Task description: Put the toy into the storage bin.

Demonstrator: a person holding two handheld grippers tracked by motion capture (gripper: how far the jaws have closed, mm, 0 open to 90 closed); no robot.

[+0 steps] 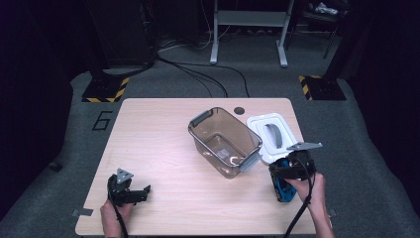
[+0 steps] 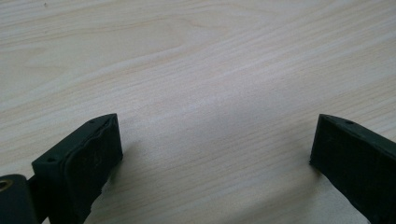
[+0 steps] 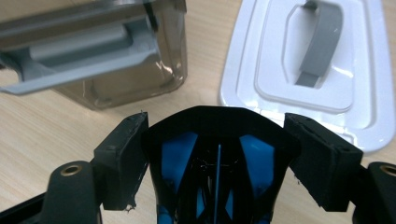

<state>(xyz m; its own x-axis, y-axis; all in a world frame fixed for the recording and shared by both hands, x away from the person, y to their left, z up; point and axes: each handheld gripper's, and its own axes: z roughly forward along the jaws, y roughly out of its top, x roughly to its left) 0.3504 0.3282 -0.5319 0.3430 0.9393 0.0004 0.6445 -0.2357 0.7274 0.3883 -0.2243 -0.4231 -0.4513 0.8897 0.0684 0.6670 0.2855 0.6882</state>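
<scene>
A: Your right tool (image 3: 217, 154) grips the blue-and-black object (image 3: 215, 163), lifted near the tabletop's (image 1: 163, 148) right edge.

B: Next, carry it over the clear container (image 1: 225, 141). Your left tool (image 2: 215, 154) rests open, empty.

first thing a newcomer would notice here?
Likely the clear brown container standing open mid-table, with its white lid lying beside it near the right edge. Next, the right gripper is closed on a blue-and-black object just in front of the lid, while the left gripper sits open over bare table.
</scene>
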